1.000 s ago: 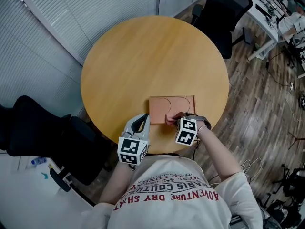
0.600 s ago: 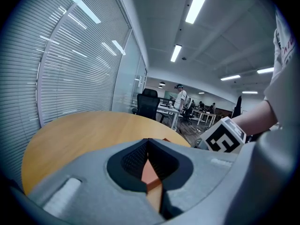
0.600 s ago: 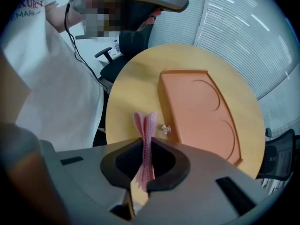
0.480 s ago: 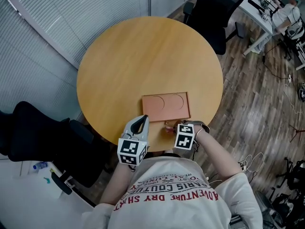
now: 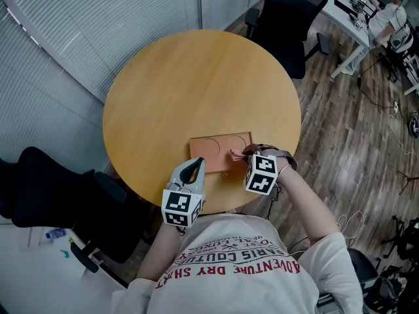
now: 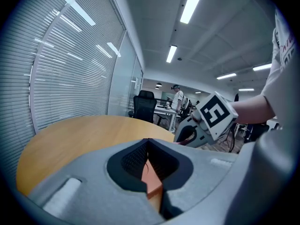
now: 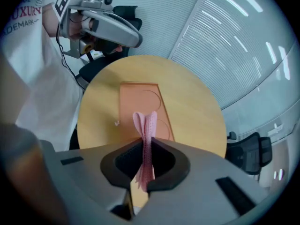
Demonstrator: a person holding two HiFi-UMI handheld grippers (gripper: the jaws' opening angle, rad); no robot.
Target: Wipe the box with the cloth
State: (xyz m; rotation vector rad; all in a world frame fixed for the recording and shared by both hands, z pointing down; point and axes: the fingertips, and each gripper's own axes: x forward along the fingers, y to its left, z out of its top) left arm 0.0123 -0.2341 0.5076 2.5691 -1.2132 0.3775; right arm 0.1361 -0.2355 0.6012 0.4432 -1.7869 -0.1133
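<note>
A flat orange box (image 5: 216, 148) with two circle outlines lies on the round wooden table (image 5: 177, 84), near its front edge. My left gripper (image 5: 192, 167) is shut on the box's near left corner; the orange edge (image 6: 151, 182) shows between its jaws. My right gripper (image 5: 246, 154) is shut on a pink cloth (image 5: 235, 154), which rests on the box's right part. In the right gripper view the folded cloth (image 7: 146, 130) sticks up out of the right gripper (image 7: 147, 146), with the box (image 7: 138, 102) beyond it and the left gripper (image 7: 119, 32) at the far end.
Black office chairs stand behind the table (image 5: 288, 12) and at its left (image 5: 46, 188). A blind-covered glass wall (image 5: 98, 18) runs along the back left. Desks (image 5: 366, 18) stand far right on the wood floor. A tiny white scrap (image 7: 116, 123) lies beside the box.
The right gripper with the cloth drew back to the box's near edge, then moved forward and right onto the box's right part. The left gripper has kept its hold.
</note>
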